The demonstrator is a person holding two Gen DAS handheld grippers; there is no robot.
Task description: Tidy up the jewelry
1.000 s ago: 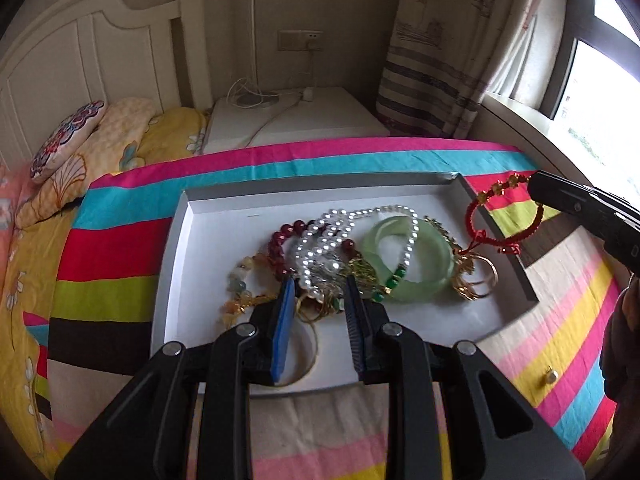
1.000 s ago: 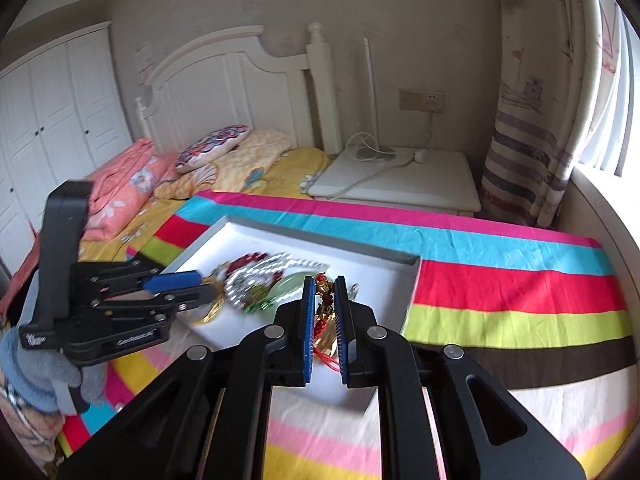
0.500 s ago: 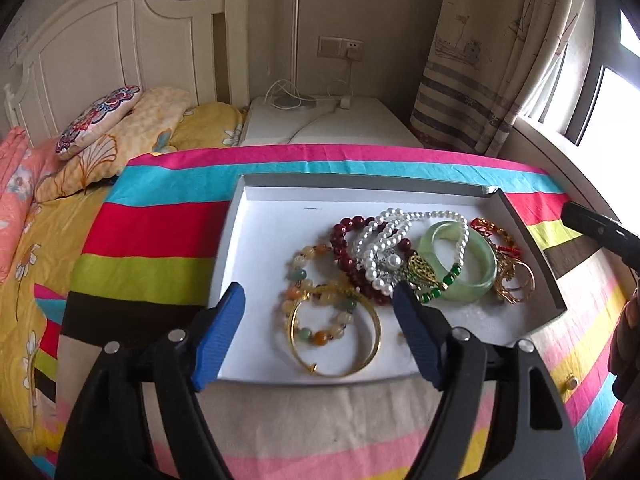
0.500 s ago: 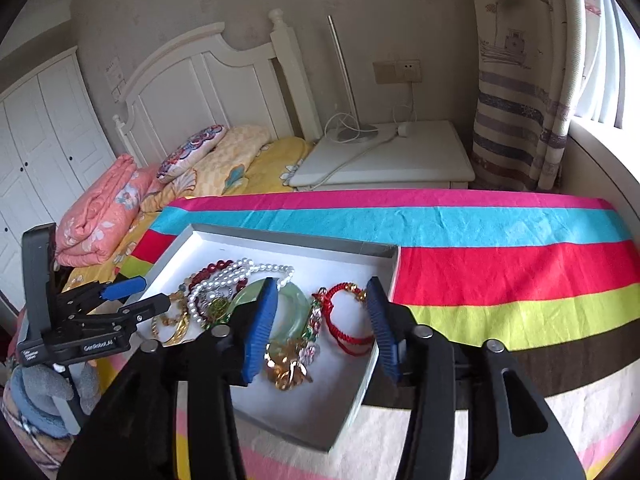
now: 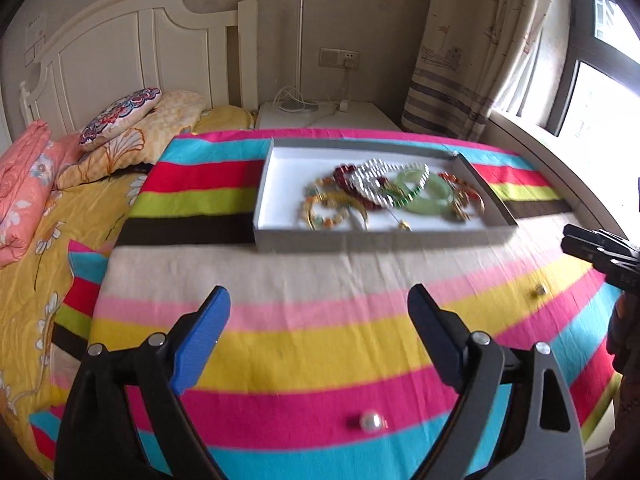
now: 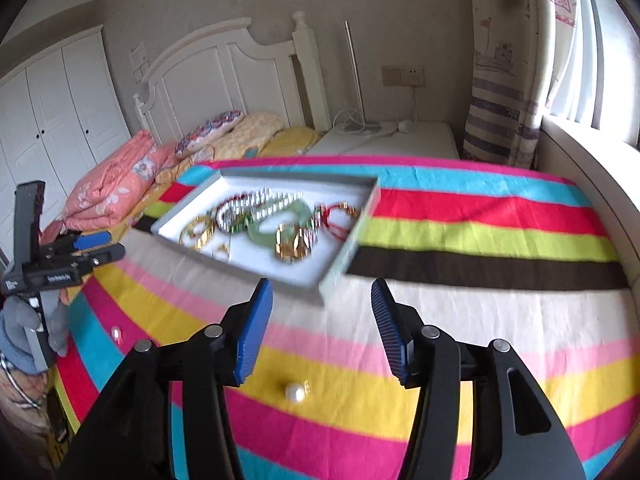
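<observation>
A grey tray (image 5: 264, 216) with a white floor lies on the striped blanket. In it sit a green jade bangle (image 5: 430, 196), a pearl strand (image 5: 374, 182), a gold bangle (image 5: 332, 210) and a red cord bracelet (image 6: 336, 216). My left gripper (image 5: 319, 292) hovers over the blanket short of the tray; its jaws are opening, with nothing between them. My right gripper (image 6: 322, 285) sits near the tray's corner (image 6: 348, 248), jaws opening and empty. A pearl earring (image 5: 370, 421) (image 6: 295, 392) lies loose on the blanket below both grippers. A small gold piece (image 5: 541, 289) lies farther right.
Pillows (image 5: 120, 114) and a folded pink quilt (image 6: 116, 184) lie toward the white headboard (image 5: 152, 48). A white nightstand (image 5: 328, 118) with cables stands behind the bed. Curtain (image 5: 460, 60) and window sill (image 6: 592, 184) bound the right side. A gloved hand (image 6: 24, 336) carries the left gripper.
Both grippers have opened and pulled back from the tray toward the near side of the blanket. The gold bangle and red cord bracelet they gripped now lie in the tray.
</observation>
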